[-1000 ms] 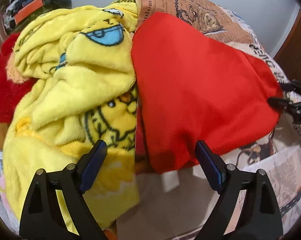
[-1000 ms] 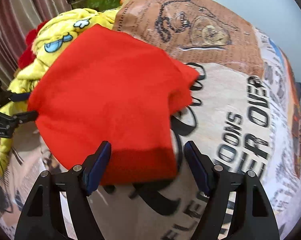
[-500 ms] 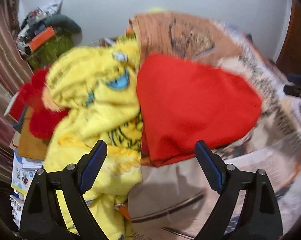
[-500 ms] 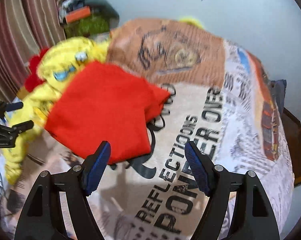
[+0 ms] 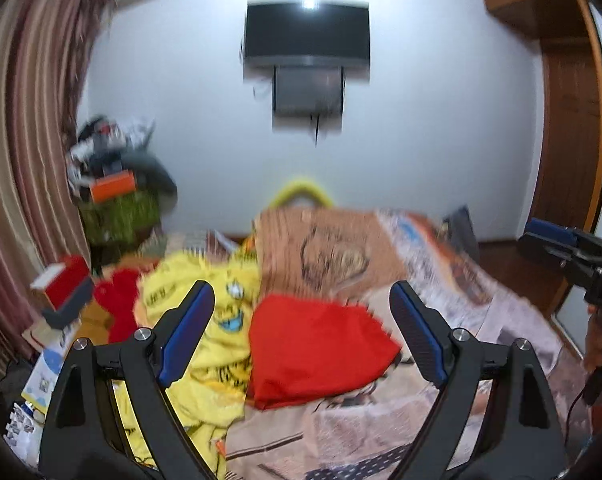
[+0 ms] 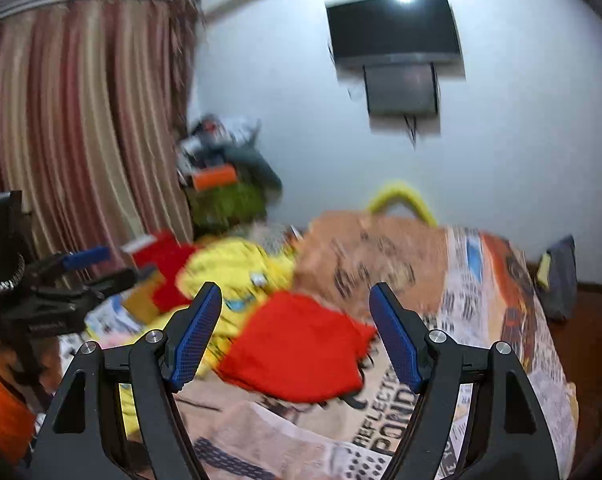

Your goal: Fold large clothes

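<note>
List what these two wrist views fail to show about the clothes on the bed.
- Red garment: motion blur in both views; type and fold edges unreadable.
- Yellow fleece: lower part hidden behind left gripper, left wrist view.
- Bedspread lettering: cut off behind right gripper, right wrist view.

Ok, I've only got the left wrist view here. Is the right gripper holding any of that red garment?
Observer: No. In the right wrist view the right gripper is open with nothing between its jaws. The red garment lies on the bedspread beyond it.
Operator: Anything printed on the bedspread near the garment?
Observer: Yes, large dark lettering just right of the garment's near edge.
Operator: And how does my left gripper look from that side?
Observer: The left gripper is up in the air in front of the striped curtain, with an orange sleeve below it.
</note>
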Demonstrator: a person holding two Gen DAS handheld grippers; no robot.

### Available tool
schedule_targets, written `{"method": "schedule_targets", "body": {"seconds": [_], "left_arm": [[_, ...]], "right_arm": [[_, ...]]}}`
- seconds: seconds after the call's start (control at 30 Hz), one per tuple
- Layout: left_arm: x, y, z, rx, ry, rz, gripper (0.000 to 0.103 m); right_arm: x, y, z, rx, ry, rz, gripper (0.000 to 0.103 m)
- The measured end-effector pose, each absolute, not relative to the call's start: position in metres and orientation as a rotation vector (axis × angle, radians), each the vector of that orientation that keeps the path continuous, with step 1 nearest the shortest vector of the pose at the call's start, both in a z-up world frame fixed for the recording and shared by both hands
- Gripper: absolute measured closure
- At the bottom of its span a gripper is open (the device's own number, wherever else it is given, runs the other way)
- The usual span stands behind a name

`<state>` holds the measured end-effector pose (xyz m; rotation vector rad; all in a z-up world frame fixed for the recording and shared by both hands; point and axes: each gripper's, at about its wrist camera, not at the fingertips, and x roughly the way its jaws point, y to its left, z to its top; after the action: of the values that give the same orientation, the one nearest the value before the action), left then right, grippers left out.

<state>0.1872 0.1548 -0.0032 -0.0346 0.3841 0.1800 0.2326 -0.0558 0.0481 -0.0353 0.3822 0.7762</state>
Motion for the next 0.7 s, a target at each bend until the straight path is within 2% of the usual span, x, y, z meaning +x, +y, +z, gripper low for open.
{"method": "schedule_targets", "body": {"seconds": [0.2,0.43,0.5,0.53,0.57,0.7], "left_arm": [[0.128,0.120,0.028,-0.042,0.212,0.193,0.014],[0.092,0.101,0.032,-0.045,0.141,0.203,0.013],[0.087,0.098,0.029,-0.037,0.139,0.205,0.010],[0.086,0.096,0.028,-0.031,0.139,0.211,0.007],[0.085,0.093,0.026,-0.019,0.139,0.223,0.001],[0.082,0.083,0.020,0.009,0.139,0.237,0.000]], "right_arm": [[0.179,-0.067,0.071,-0.004,0.243,0.785,0.030],[0.155,-0.073,0.066,0.014,0.191,0.734,0.030],[0.156,-0.076,0.063,0.016,0.192,0.718,0.030],[0.156,-0.076,0.061,0.015,0.193,0.707,0.028],[0.157,-0.076,0.060,0.012,0.196,0.697,0.021],[0.156,-0.076,0.059,0.006,0.203,0.666,0.016]]}}
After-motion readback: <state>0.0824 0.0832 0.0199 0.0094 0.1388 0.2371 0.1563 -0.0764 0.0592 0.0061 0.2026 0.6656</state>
